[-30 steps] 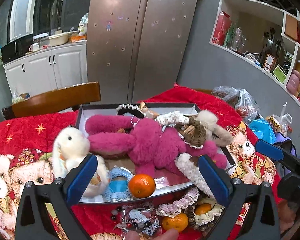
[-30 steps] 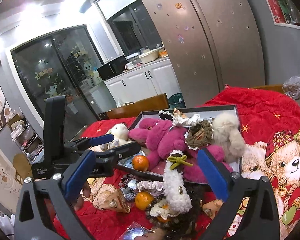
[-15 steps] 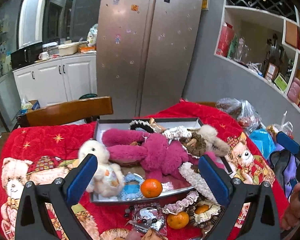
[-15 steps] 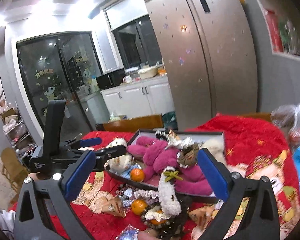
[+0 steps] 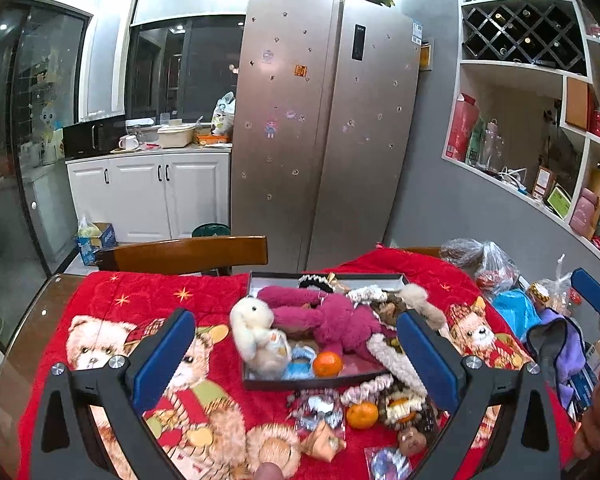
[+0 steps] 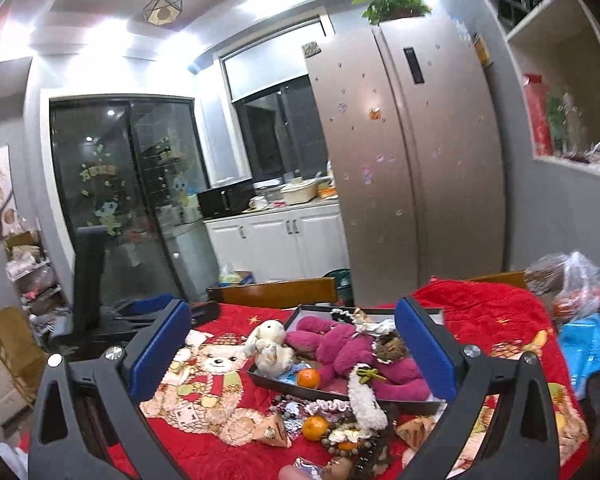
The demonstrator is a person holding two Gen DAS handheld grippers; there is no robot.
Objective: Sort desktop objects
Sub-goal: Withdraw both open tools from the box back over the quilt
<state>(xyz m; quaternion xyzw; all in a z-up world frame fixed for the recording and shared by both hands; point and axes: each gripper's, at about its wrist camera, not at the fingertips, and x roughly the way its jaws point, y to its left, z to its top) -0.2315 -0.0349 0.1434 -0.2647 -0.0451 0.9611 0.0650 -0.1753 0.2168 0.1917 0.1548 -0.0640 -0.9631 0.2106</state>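
Both claws released, nothing between the pads. Left gripper (image 5: pixel 296 356) and right gripper (image 6: pixel 292 356) sit high, pulled back from the table, aimed forward and slightly down.

Dark shallow rectangular tray (image 5: pixel 256 383) is centre frame in the left view, straight ahead between the left fingers; in the right view its rim (image 6: pixel 268 381) is centre to lower right. It holds the magenta plush toy (image 5: pixel 336 326), long axis running left-right across the tray, the cream plush rabbit (image 5: pixel 256 332) and one small orange mandarin (image 5: pixel 327 364).

Unsorted pile lies below the tray's near edge, on the red bear-print cloth (image 5: pixel 112 304): loose mandarin (image 5: pixel 362 415), scrunchies, beads. It sits lower centre-right in both views; can't tell which claw is nearer. Judgement: descend forward-down to reach.
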